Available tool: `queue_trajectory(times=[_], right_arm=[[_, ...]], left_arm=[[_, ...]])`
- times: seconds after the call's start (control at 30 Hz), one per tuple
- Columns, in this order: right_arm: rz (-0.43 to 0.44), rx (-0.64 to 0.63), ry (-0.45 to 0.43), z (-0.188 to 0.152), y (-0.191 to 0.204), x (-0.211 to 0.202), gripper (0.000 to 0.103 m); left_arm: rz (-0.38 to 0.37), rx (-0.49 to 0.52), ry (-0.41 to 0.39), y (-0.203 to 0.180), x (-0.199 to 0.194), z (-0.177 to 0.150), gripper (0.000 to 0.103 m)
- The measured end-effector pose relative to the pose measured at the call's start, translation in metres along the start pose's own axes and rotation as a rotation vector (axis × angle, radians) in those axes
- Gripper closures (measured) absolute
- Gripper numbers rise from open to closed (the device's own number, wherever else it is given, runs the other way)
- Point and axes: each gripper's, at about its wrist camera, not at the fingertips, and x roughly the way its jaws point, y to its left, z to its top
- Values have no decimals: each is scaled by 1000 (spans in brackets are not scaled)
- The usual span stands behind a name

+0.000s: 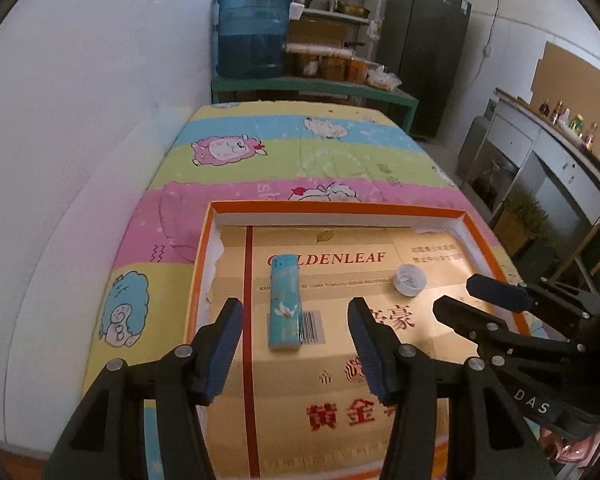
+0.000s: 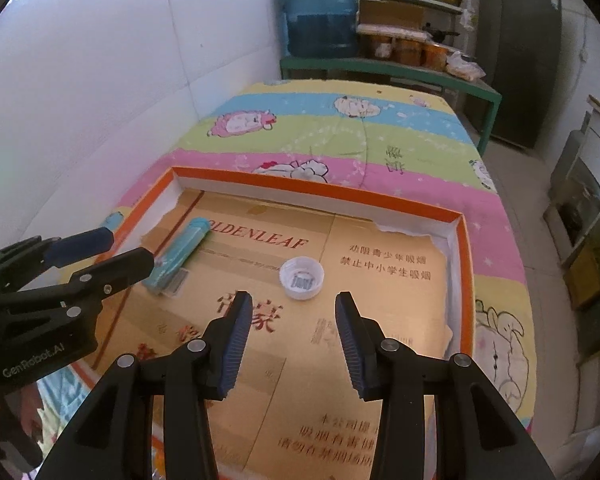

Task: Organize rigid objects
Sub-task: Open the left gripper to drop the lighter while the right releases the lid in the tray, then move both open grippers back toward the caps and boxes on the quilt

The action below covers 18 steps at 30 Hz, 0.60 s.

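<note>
Left tool [image 1: 296,322] spread above teal flower-printed lighter [image 1: 285,301] in tray [image 1: 336,209]

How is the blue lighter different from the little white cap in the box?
The lighter is long and flat-sided; the bottle cap is round and squat. The lighter is turquoise with a white flower print; the cap is plain white. The lighter lies on its side, nearer the left gripper; the cap sits open side up, nearer the right gripper. Both rest loose on the gold cardboard inside the orange-rimmed box, and neither is held.
</note>
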Motion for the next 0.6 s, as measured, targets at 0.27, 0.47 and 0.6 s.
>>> queue_trajectory(times=[0.27,0.47,0.6], right_arm=[[-5,30,-49,-16,11,-37,59],[-21,30,-82,-27,24,-62,59],[-20,37,-91,-35,31,-77,59]], left_arm=[[23,9,-49,-2,-34,-11,49],[42,16,-71,-3,-54,-22,49],[51,13,-84,-5,-70,-30,49]])
